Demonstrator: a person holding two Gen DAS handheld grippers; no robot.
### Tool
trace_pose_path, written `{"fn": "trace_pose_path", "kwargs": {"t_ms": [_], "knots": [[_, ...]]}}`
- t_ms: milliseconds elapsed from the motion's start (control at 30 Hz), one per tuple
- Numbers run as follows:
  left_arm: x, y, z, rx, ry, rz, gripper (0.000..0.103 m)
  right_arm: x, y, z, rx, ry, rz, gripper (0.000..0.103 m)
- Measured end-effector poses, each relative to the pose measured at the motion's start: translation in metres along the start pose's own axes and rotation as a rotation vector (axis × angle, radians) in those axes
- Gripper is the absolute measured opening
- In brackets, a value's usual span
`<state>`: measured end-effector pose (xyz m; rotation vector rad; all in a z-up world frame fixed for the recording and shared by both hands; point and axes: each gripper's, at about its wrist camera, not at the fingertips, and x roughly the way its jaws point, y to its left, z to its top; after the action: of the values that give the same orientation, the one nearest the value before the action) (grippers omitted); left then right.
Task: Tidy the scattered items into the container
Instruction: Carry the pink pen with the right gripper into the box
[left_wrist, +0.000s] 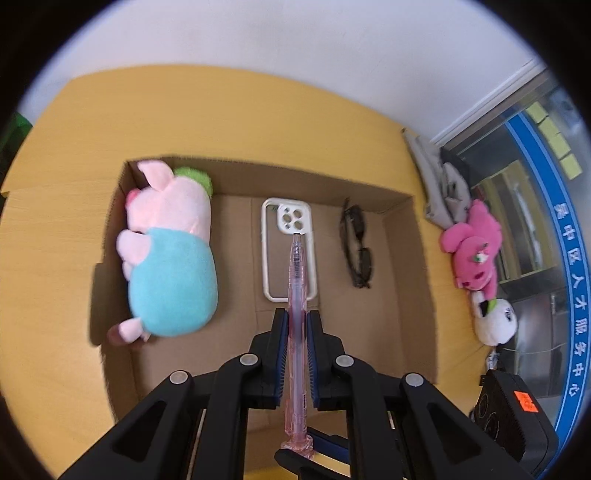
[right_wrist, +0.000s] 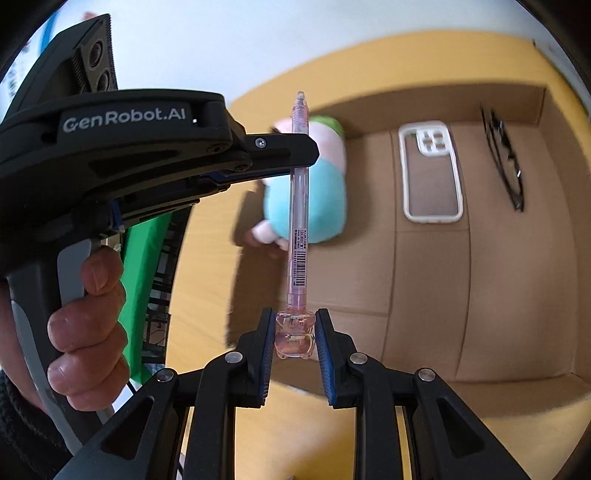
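A clear pink pen is held by both grippers above the open cardboard box. My left gripper is shut on the pen's barrel, tip pointing forward. My right gripper is shut on the pen's pink bear-shaped cap end; the left gripper shows there from the side, clamping the pen higher up. Inside the box lie a pink pig plush in a teal shirt, a white phone case and dark glasses.
The box sits on a yellow wooden table. Outside the box at the right lie a magenta plush, a white plush and grey cloth. A black device stands at the lower right. A white wall is behind.
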<state>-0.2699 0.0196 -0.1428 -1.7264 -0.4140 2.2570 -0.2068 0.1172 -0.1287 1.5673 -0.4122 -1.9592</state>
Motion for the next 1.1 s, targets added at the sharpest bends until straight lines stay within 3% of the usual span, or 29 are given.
{"fn": "trace_pose_path", "kwargs": {"t_ms": [233,500,1100], "knots": [[0.063,0.021,0.004,-0.032,0.083,0.043,0.009,0.06,-0.047,0.008,0.079,0.108,0.02,0.024],[0.098,0.034,0.011,-0.048,0.123,0.103,0.009,0.091,-0.068,0.016,0.118,0.157,0.003,0.024],[0.107,0.033,0.008,-0.044,0.162,0.201,0.011,0.11,-0.089,0.012,0.189,0.17,0.004,0.024]]}}
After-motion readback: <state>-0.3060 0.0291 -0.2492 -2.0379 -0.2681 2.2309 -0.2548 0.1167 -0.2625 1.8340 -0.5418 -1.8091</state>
